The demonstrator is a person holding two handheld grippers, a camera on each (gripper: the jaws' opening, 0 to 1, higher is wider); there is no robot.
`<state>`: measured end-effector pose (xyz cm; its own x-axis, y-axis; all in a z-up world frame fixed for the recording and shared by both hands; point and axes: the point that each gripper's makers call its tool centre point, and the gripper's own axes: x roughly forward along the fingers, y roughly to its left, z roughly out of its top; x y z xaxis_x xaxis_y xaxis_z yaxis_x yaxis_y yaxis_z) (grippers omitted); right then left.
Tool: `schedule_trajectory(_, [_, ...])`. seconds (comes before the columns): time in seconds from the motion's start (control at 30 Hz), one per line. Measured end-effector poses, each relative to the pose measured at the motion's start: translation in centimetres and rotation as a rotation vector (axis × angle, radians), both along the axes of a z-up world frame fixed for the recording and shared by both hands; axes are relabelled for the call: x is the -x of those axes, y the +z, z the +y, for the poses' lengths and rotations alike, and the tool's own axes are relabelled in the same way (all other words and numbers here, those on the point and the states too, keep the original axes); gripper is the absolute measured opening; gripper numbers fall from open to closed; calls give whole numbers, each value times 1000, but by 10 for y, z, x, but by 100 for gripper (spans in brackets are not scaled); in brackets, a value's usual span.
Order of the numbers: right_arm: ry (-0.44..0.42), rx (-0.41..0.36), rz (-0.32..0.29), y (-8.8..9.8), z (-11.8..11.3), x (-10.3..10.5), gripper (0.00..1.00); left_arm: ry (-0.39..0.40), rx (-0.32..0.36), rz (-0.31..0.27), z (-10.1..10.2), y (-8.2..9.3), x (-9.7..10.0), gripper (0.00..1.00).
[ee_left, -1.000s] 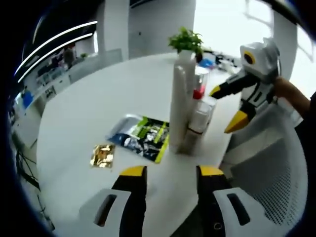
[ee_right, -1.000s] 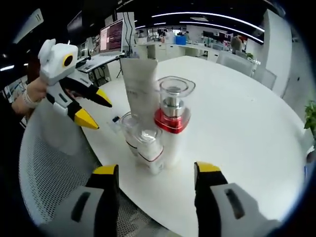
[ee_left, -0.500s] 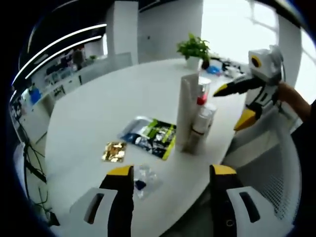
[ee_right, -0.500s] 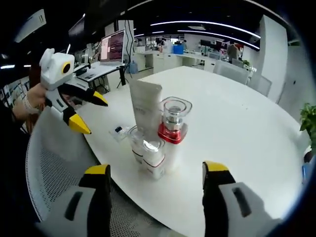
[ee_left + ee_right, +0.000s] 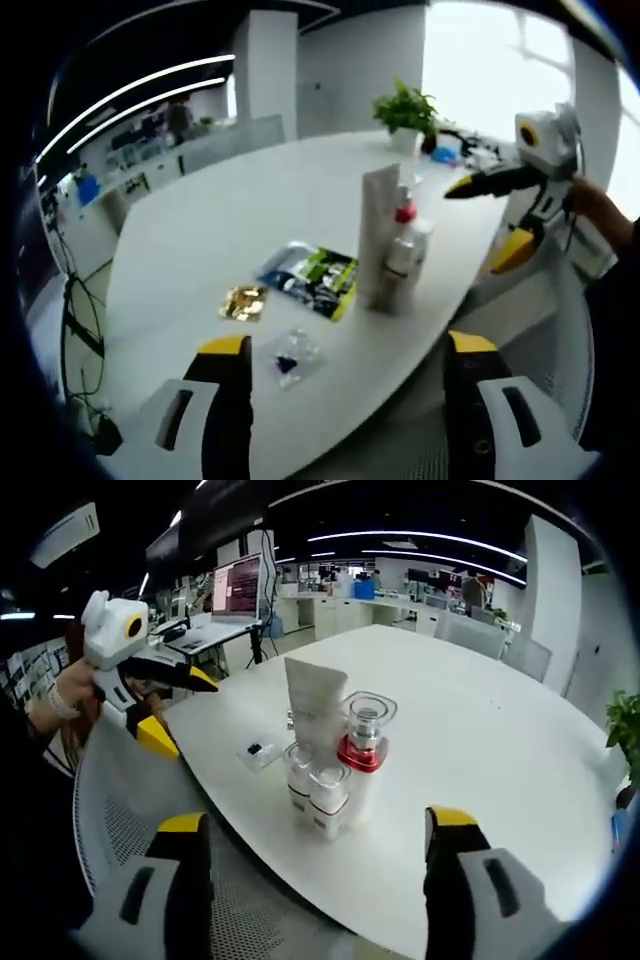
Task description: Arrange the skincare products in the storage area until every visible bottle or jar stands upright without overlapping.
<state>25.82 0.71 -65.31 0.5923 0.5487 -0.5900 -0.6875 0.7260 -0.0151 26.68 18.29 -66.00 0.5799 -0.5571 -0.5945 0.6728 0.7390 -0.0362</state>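
While both grippers stood off with jaws apart and empty, the skincare cluster stood upright near the white table's (image 5: 520, 740) edge: a white tube (image 5: 315, 708), a red-collared bottle (image 5: 362, 755) and two small bottles (image 5: 318, 792) touching it. Beyond the tube lay a green-black pouch (image 5: 315, 280), a gold packet (image 5: 243, 301) and what looked like a clear sachet (image 5: 292, 356); the left gripper (image 5: 345, 352) and right gripper (image 5: 318, 832) flanked the tube.

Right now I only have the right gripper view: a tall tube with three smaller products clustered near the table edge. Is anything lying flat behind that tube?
Observer: Yes. In the left gripper view, a green-and-black sachet lies flat on the table close beside the tube; I cannot tell whether they touch.
Operator: Anything else flat on that side?
Observer: A gold foil packet lies beyond the sachet, apart from it.
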Motion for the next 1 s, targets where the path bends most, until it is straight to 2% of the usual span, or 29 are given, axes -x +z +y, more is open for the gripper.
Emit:
schedule_trajectory(0.17, [22, 0, 0, 1, 1, 3, 97, 19, -1, 3, 0, 1, 8, 84])
schedule_trajectory(0.37, [38, -11, 10, 3, 4, 11, 99, 23, -15, -1, 0, 0, 13, 94])
schedule_trajectory(0.67, [42, -8, -3, 12, 4, 17, 99, 19, -8, 6, 1, 1, 18, 97])
schedule_trajectory(1.0, [39, -7, -7, 11, 8, 14, 100, -15, 3, -29, 0, 7, 14, 97])
